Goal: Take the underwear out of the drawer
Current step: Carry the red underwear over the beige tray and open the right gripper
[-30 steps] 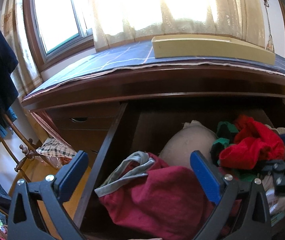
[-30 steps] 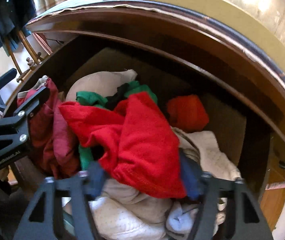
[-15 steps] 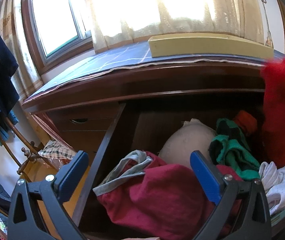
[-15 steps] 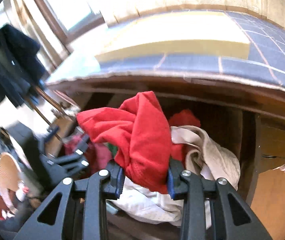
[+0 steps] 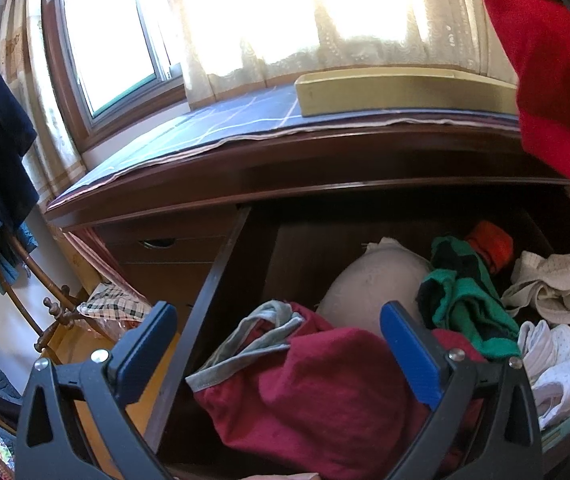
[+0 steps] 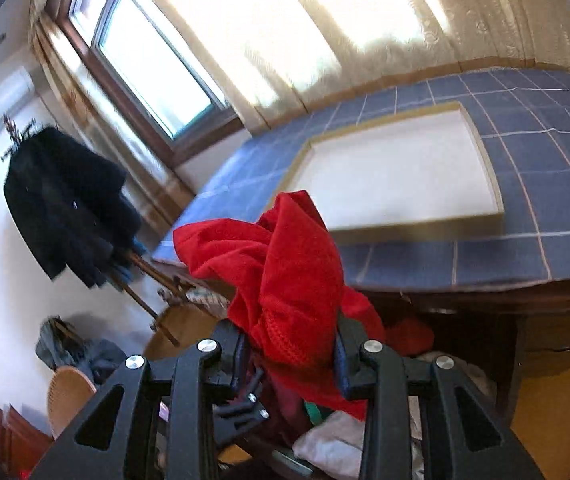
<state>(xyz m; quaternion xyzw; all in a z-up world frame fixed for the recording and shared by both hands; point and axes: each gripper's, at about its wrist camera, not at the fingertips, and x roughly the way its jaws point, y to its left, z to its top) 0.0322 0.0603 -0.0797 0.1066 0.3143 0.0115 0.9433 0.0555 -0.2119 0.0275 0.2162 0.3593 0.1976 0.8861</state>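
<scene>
Bright red underwear (image 6: 285,280) stands out against a navy-blue cloth (image 6: 525,160) gridded with pale lines, which covers the dark reddish-brown bench (image 5: 325,168). On the cloth sits a tray (image 6: 397,168) with a tan rim and white floor. In the dark brown drawer (image 5: 221,280) lie a maroon garment (image 5: 317,392) with a grey waistband, a beige piece (image 5: 373,280), a green-and-black one (image 5: 465,300), an orange-red one (image 5: 493,240), cream cloth (image 5: 557,288) and white dotted fabric (image 5: 557,360). The left tongs (image 5: 277,340) are black with blue pads. Cream lace curtains (image 5: 325,40) hang at a brown-framed window (image 5: 117,40); a dark navy coat (image 6: 65,200) hangs left.
</scene>
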